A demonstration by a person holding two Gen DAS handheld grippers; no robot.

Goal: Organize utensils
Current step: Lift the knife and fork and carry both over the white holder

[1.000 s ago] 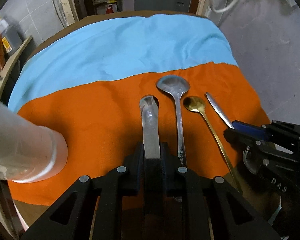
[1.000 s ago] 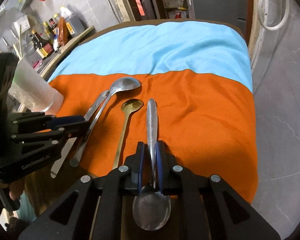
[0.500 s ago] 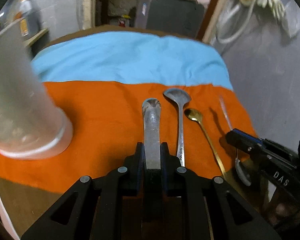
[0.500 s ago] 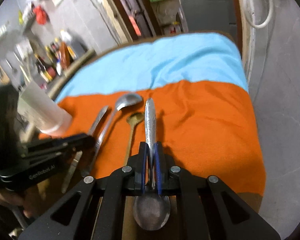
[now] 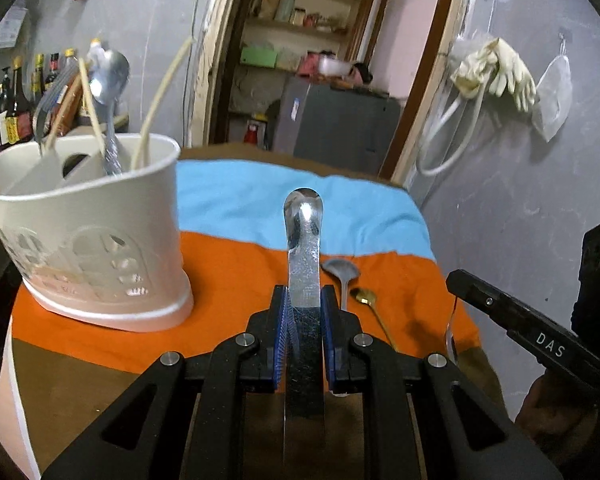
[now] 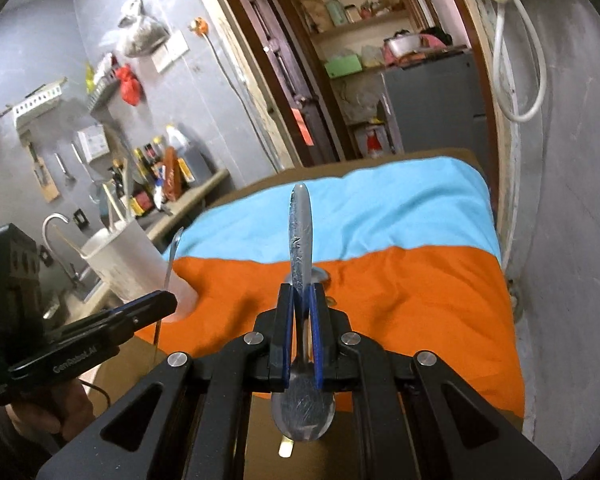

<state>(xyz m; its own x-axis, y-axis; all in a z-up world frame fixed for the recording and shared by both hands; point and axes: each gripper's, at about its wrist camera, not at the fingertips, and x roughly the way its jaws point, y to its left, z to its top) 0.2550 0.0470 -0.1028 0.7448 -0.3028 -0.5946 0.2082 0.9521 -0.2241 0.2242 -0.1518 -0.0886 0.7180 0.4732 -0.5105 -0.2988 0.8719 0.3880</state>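
Both grippers carry a utensil handle-first, prob. so each can drop upright into the holder point(image 5: 100, 240) at left of frame. L gripper point(image 5: 304, 320): jaws narrow, pads clamped on a flat steel handle point(image 5: 303, 248) pointing up-centre. R gripper point(image 6: 301, 320): nearly closed on a spoon point(image 6: 302, 408), bowl hanging low toward the cam. Two more spoons point(image 5: 340, 270) lie on the orange cloth point(image 5: 228, 276), centre-right.

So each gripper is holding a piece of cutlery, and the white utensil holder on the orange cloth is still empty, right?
Not empty. The left wrist view shows the white utensil holder already holding a spoon and chopsticks. The rest is right: the left gripper and right gripper each clamp a utensil.
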